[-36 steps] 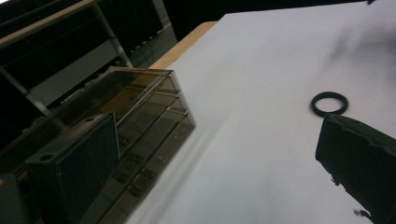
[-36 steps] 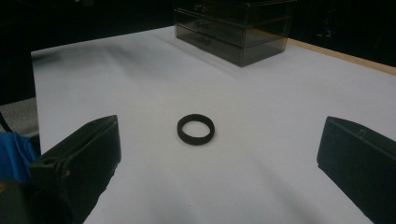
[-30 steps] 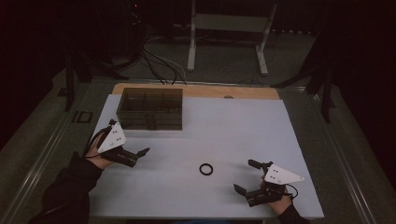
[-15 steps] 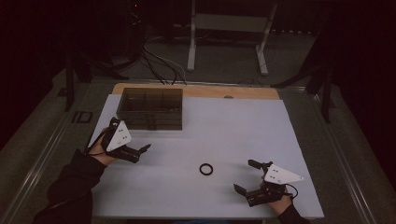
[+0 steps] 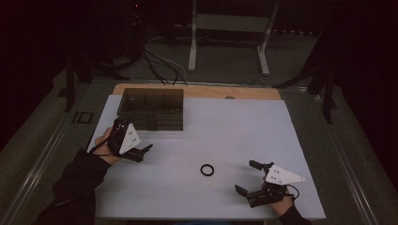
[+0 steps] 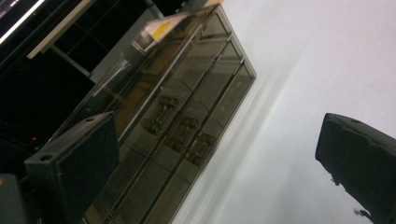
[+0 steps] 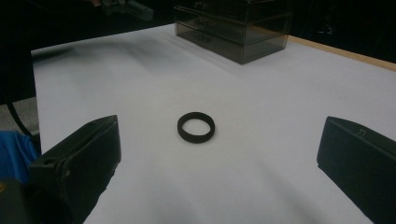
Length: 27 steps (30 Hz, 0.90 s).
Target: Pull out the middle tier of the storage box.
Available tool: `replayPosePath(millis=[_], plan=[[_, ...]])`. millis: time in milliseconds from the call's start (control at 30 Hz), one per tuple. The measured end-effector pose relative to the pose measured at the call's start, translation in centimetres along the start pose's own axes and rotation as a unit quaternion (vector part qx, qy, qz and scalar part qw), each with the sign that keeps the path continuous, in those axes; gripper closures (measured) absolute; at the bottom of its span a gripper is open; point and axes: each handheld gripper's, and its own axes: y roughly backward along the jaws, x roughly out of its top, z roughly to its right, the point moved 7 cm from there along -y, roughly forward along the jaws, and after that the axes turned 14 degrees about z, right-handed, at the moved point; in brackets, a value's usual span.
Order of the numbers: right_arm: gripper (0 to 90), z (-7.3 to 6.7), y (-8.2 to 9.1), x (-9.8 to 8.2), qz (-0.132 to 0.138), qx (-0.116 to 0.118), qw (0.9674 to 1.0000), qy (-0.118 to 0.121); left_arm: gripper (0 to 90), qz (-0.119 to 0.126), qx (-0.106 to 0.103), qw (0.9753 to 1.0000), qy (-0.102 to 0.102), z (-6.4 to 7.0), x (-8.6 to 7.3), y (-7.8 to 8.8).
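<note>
— Where do the tools stand?

— The right tool (image 5: 249, 178) has its jaws spread wide and empty, near the bench's near right edge; just ahead of it lies the small black flat ring (image 7: 196, 127), alone on the white bench (image 5: 244, 126). The left tool (image 5: 142, 151), jaws also apart, sits near the smoky translucent plastic drawer box (image 5: 151, 109) at the far left.

— How will that ring handle?

— Light and stiff, I'd judge — it lies low, so it may skid. Best to pinch across its outer rim, one jaw on each side.
</note>
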Motion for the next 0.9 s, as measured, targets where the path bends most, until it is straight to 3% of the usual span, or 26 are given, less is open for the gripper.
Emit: replayPosePath(millis=[300,633,900], plan=[[0.0,0.0,0.0,-0.1,-0.002,0.001,1.0000,-0.001,1.1,-0.031,0.004,0.9989,-0.036,0.4,-0.8,-0.8],[0.0,0.0,0.0,-0.1,-0.001,0.000,1.0000,-0.003,1.1,-0.051,0.011,0.9970,-0.057,0.3,-1.2,-1.5],[0.0,0.0,0.0,-0.1,-0.003,0.000,1.0000,-0.004,1.1,-0.082,0.021,0.9914,-0.100,0.5,-1.8,-2.3]])
